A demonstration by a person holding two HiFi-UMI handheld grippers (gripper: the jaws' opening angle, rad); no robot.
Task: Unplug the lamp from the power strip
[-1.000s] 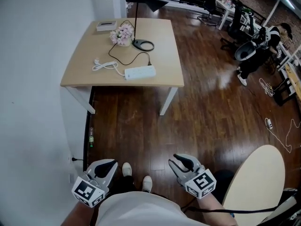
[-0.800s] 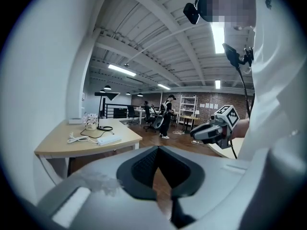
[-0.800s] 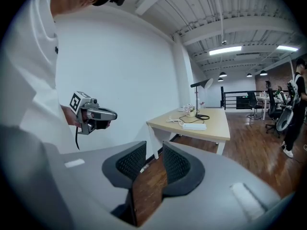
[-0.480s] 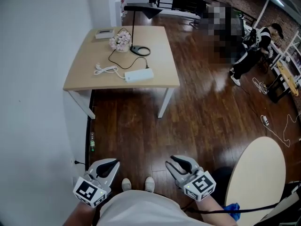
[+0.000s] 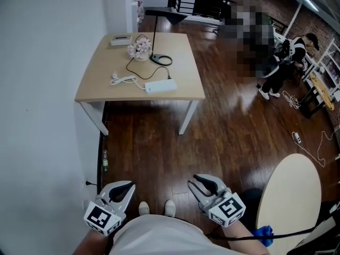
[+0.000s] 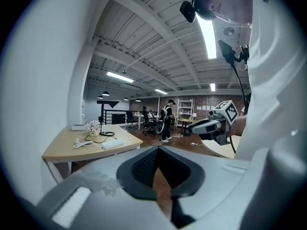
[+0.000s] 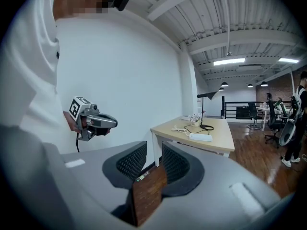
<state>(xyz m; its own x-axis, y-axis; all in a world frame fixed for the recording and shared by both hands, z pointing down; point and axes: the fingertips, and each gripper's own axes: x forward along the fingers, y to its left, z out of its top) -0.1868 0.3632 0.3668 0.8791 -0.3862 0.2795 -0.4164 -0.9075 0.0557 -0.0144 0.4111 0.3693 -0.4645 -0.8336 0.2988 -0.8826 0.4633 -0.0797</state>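
Position: both grippers are held low over the wood floor, well apart from the desk, with the person's shoes between them.
Left gripper: jaws closed tip to tip. Only a thin wedge of floor shows below the tips, and nothing is held.
Right gripper: jaws a narrow slot apart and empty. Floor and the white wall show through the gap.
Lamp: black, standing upright at the far side of the desk. Its ring base sits just beside the flowers.
Power strip: white, lying flat near the desk's front edge, on the right half.
Lamp cord: black, looping from the lamp base across the desktop and reaching the strip's far right end. The plug is too small to tell how it sits.
White cable: coiled left of the strip, running into its left end.
Other items: a small white box sits at the back left of the desk. A pale round table is close to the right gripper.
Reach: neither gripper touches anything on the desk.
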